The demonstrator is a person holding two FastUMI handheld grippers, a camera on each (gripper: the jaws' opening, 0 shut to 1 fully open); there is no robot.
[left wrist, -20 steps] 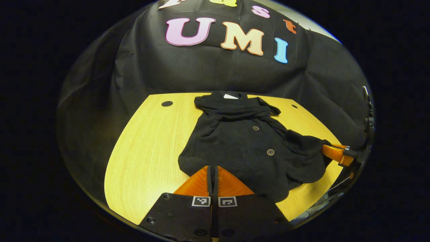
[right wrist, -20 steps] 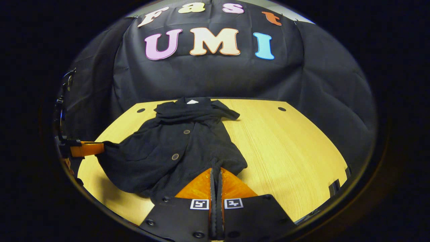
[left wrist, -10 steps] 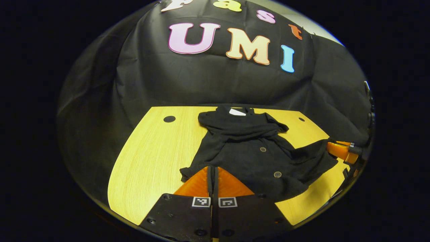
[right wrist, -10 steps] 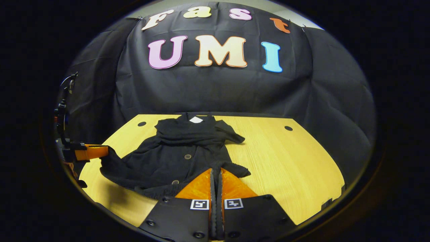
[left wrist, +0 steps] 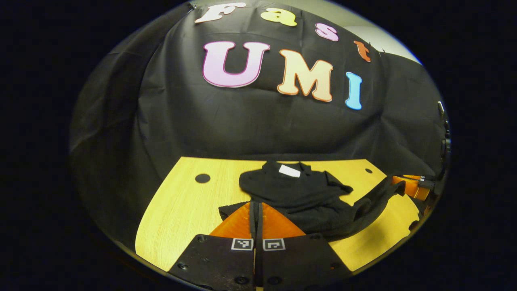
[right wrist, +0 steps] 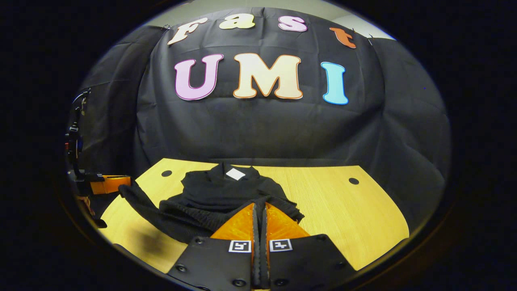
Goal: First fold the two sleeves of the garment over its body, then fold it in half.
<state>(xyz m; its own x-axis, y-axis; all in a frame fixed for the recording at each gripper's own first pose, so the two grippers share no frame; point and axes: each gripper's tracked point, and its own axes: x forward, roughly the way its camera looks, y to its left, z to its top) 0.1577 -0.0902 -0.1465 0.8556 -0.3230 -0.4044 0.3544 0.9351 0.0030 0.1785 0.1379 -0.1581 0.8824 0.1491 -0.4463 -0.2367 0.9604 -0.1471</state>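
- Garment (left wrist: pixel 299 198): black, lying on the wooden table (left wrist: pixel 181 214) near its far edge; the collar end with a white label (left wrist: pixel 289 171) faces the booth wall, and the near hem is raised off the tabletop at both corners.
- Left gripper (left wrist: pixel 255 206): orange fingers pressed together, clamped on the garment's near hem corner.
- Right gripper (right wrist: pixel 259 208): fingers pressed together on the other hem corner; seen from the left gripper view at far right (left wrist: pixel 408 186), with the cloth stretched up to it.
- Table holes (right wrist: pixel 354 181): dark, round, near the far corners.
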